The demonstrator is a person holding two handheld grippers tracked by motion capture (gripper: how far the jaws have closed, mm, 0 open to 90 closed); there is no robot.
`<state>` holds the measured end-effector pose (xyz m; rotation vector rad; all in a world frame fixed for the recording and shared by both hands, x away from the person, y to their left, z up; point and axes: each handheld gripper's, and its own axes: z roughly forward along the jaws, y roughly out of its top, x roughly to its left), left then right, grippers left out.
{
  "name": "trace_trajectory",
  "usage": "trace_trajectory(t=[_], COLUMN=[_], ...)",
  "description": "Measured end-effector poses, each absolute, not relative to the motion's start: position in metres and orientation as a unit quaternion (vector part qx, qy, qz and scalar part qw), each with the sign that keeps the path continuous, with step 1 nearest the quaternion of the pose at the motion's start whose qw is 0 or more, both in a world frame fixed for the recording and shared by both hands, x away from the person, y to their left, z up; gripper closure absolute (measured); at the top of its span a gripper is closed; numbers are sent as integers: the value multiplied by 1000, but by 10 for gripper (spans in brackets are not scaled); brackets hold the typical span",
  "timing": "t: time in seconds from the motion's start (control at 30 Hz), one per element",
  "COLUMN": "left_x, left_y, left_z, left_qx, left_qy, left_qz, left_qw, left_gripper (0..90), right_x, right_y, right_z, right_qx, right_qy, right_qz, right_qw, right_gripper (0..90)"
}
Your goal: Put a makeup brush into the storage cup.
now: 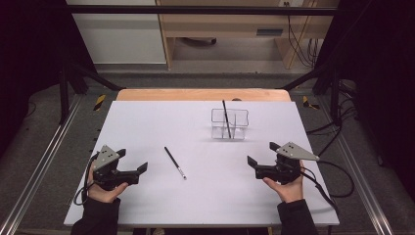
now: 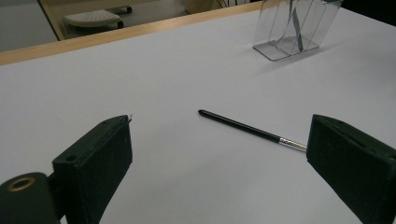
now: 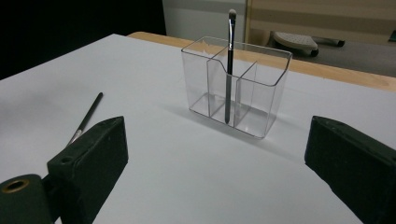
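loose brush ferrule end behind tool jaw

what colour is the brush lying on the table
Black handle with a silver ferrule; the left gripper view shows the brush best.

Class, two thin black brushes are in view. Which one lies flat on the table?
The brush lying loose on the white table between the grippers. The other brush stands upright in the clear holder.
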<state>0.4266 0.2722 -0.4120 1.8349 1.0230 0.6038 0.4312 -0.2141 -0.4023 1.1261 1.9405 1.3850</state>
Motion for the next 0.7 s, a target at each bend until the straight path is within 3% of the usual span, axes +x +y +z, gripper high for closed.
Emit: trace_trajectory(t=[0.7], left_x=[427], left_y=[262], left_z=[-408], left_qx=[733], left_qy=[429], left_qz=[253], left_qw=[464], left_gripper=[63], right_x=[425], right_y=[-221], right_z=[-406], right_qx=[422], right_qy=[712], right_qz=[500], right_qw=[255], right_gripper=[63])
